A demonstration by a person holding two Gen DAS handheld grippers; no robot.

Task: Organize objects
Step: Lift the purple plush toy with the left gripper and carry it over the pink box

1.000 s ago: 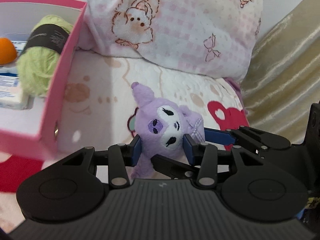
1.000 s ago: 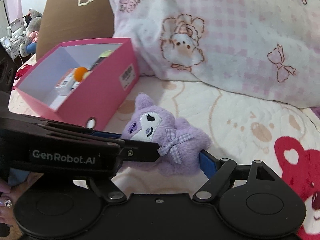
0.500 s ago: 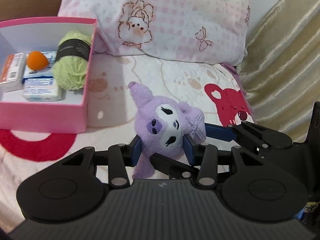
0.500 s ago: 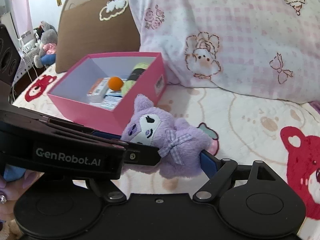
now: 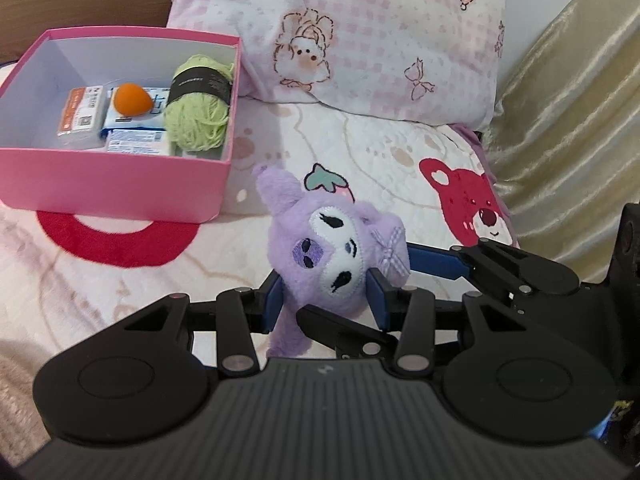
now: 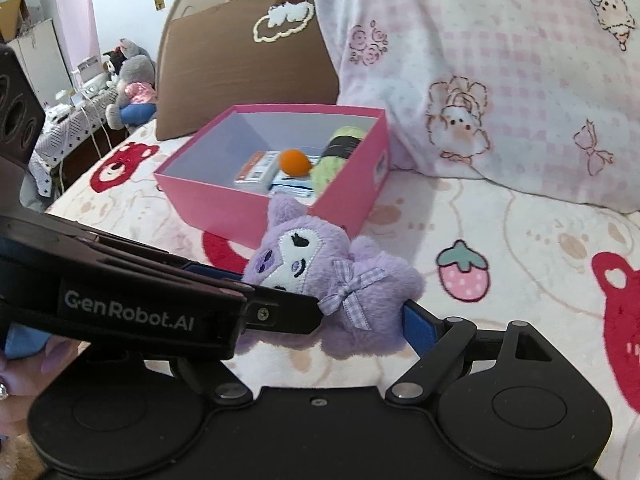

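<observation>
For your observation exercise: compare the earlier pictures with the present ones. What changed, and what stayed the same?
Both grippers lifted the purple plush toy up off the bedspread; the pink box now shows whole. The left gripper stays clamped on it. The box's contents are unchanged.

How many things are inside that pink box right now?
5 visible: green yarn ball at the right wall of the pink box, an orange ball resting on blue-white packets, and an orange-labelled packet left of them. More may lie hidden underneath.
</observation>
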